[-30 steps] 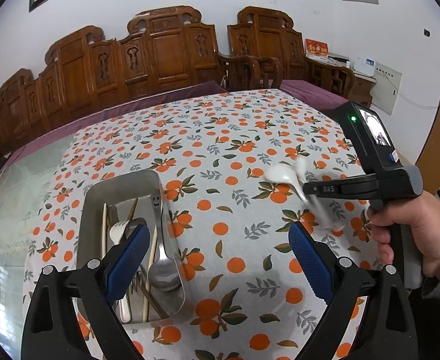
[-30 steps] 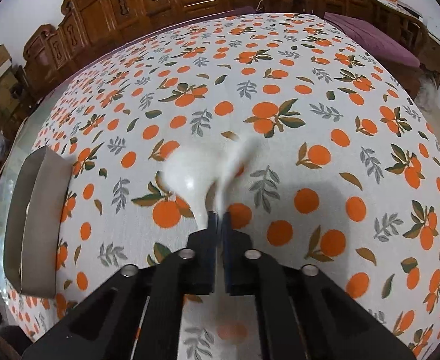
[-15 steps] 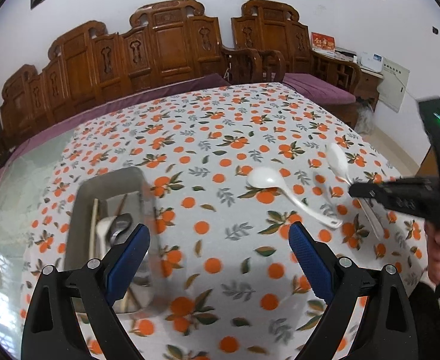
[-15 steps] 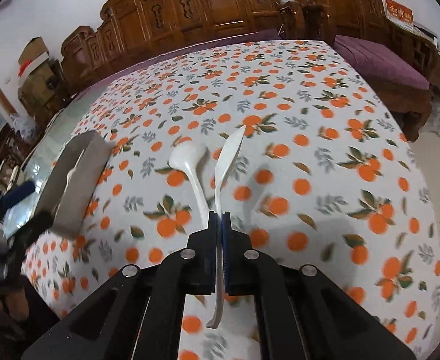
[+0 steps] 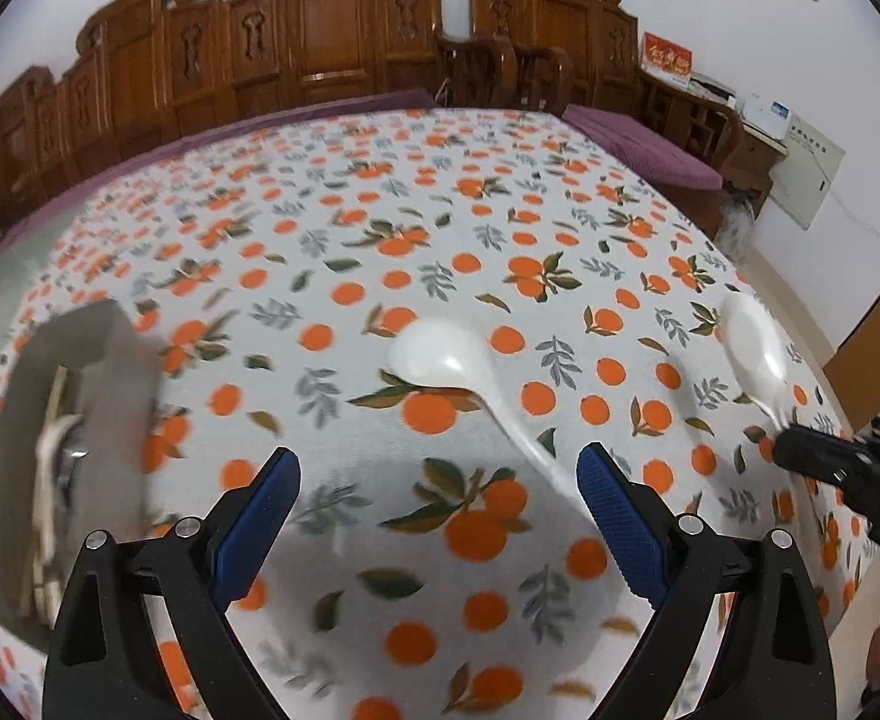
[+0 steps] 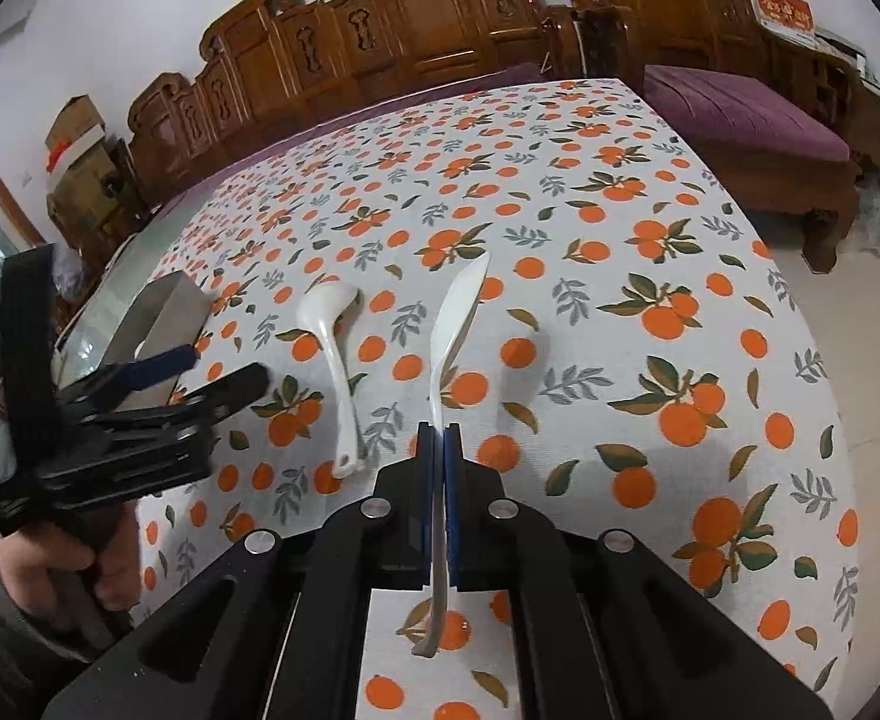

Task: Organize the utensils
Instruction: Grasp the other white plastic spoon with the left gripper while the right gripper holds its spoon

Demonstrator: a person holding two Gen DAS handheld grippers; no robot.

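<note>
A white ceramic spoon (image 5: 440, 354) lies on the orange-print tablecloth, bowl away from me, handle running toward my left gripper's right finger. My left gripper (image 5: 437, 480) hangs open just short of that handle, nothing between its blue pads (image 5: 266, 498). My right gripper (image 6: 437, 432) is shut on the handle of a second white spoon (image 6: 458, 312), held edge-up above the cloth; that held spoon (image 5: 752, 342) also shows at the right in the left wrist view. The lying spoon (image 6: 326, 312) is left of it. A metal tray (image 5: 98, 336) with several utensils sits at far left.
The tray (image 6: 170, 306) stands near the table's left edge, behind the left gripper (image 6: 212, 372), which a hand (image 6: 50, 558) holds. Carved wooden chairs (image 5: 320, 48) line the far side. The table's right edge drops to the floor (image 6: 860, 276).
My left gripper has swung right, away from the tray, to the spoon lying on the cloth. The right gripper has lifted its spoon and drawn back toward the right edge.
</note>
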